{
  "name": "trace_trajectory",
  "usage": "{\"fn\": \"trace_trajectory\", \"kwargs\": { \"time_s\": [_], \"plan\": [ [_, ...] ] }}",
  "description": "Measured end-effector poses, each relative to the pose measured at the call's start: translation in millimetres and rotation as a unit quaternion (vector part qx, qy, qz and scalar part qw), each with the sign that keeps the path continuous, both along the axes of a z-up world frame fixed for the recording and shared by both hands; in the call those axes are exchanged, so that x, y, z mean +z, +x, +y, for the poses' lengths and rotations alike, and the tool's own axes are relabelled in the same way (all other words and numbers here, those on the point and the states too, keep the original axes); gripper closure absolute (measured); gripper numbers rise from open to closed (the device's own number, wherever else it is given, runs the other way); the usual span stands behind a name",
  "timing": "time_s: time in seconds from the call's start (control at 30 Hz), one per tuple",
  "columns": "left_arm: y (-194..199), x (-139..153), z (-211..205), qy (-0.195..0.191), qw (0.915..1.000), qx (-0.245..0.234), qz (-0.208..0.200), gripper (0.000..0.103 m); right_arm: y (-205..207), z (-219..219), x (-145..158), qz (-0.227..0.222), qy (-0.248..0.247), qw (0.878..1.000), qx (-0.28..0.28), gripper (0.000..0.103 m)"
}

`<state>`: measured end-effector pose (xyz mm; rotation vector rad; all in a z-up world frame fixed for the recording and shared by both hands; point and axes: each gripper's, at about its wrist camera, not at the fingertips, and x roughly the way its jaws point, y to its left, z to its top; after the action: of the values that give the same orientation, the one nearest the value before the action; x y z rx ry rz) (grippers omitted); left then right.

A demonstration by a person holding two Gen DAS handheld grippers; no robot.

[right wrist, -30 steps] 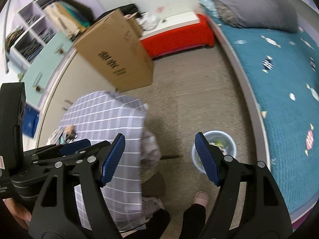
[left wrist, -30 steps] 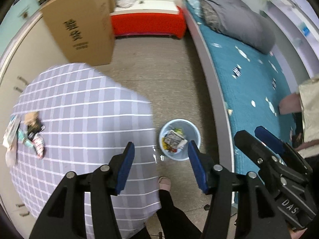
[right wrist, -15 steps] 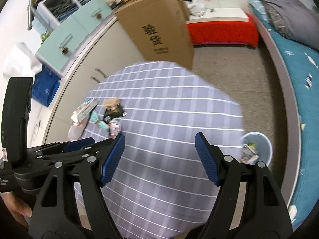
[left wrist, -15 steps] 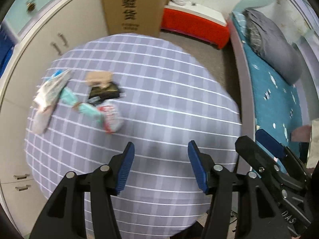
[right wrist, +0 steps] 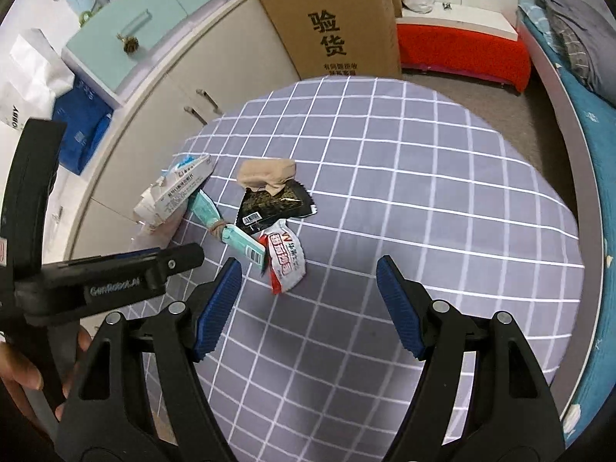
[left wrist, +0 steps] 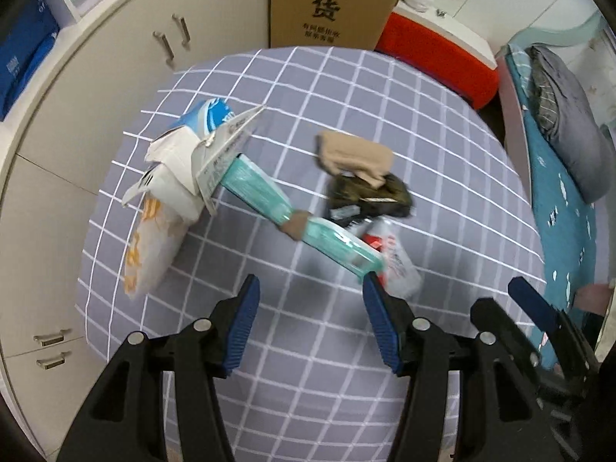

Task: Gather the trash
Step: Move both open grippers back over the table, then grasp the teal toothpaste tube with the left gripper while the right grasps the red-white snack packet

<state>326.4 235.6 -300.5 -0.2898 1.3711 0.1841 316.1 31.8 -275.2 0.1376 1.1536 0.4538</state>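
A counter [right wrist: 442,177] under a grey checked cloth filled both views, with a cardboard box [right wrist: 335,19] behind it and a bed [right wrist: 593,123] along one side. The trash lay bunched near the counter's cabinet-side edge: a crushed white carton [left wrist: 181,161], a teal wrapper [left wrist: 261,188], a black packet [right wrist: 273,204], a tan wad [right wrist: 269,173] and a red-and-white wrapper [right wrist: 287,265]. Both the left tongs [left wrist: 308,319] and the right tongs [right wrist: 308,304] hung spread and empty above the cloth.
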Motion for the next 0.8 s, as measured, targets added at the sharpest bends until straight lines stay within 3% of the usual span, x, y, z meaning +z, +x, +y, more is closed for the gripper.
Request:
{"fn": "trace_trajectory", "kwargs": {
  "time_s": [0.3, 0.53, 0.6, 0.67, 0.8],
  "plan": [
    [29, -37, 7, -0.029, 0.9995, 0.006, 0.008, 0.047, 15, 13, -26, 0.020, -0.024, 0.999, -0.010, 0.031],
    [41, -52, 17, -0.026, 0.9994, 0.017, 0.011, 0.044, 18, 21, -42, 0.033, -0.029, 0.999, -0.003, 0.031],
    [41, -53, 18, -0.020, 0.9997, 0.014, 0.008, 0.053, 19, 25, -45, 0.035, -0.030, 0.999, 0.003, 0.031],
    [40, -53, 21, -0.008, 0.9999, 0.009, 0.010, 0.072, 19, 30, -46, 0.036, -0.031, 0.999, 0.007, 0.031],
    [30, -53, 30, -0.023, 0.9996, 0.002, 0.017, 0.078, 22, 42, -50, 0.037, -0.032, 0.999, 0.017, 0.031]
  ]
}}
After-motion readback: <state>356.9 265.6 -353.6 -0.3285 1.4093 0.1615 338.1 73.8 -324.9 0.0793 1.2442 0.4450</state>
